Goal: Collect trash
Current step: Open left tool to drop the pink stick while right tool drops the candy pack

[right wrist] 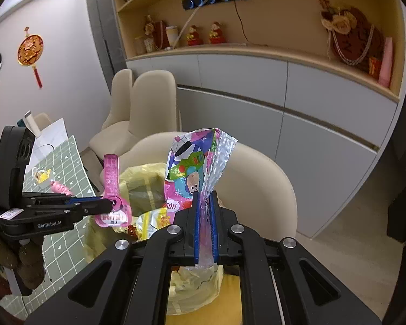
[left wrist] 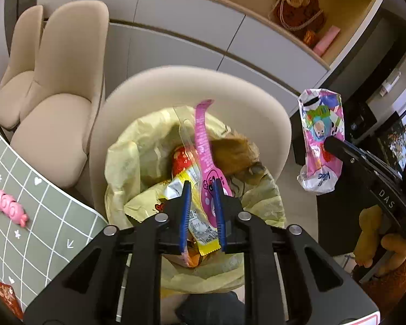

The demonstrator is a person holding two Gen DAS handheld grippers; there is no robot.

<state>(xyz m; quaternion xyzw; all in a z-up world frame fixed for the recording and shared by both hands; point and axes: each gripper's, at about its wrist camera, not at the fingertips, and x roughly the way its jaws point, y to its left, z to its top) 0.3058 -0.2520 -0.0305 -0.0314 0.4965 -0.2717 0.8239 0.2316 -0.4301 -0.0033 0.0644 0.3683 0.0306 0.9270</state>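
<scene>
My left gripper (left wrist: pixel 202 184) is shut on a long pink wrapper (left wrist: pixel 203 135), which stands up from its blue pads right above the open yellow trash bag (left wrist: pixel 127 157). The bag holds several wrappers, red and yellow among them. To the right of the bag my right gripper (left wrist: pixel 328 142) is shut on a crumpled pink cartoon foil wrapper (left wrist: pixel 320 124). In the right wrist view that foil wrapper (right wrist: pixel 192 162) is pinched between the pads of the right gripper (right wrist: pixel 205 193), over the bag (right wrist: pixel 143 178). The left gripper (right wrist: pixel 108 205) comes in from the left with the pink wrapper (right wrist: pixel 111 173).
The bag sits on a beige chair (left wrist: pixel 176 81), with a second beige chair (left wrist: pixel 62 108) to the left. A table with a green checked mat (left wrist: pixel 40 216) bears a pink toy (left wrist: pixel 5 203). Grey cabinets (right wrist: pixel 284 94) and shelves stand behind. A gloved hand (left wrist: pixel 379 233) holds the right gripper.
</scene>
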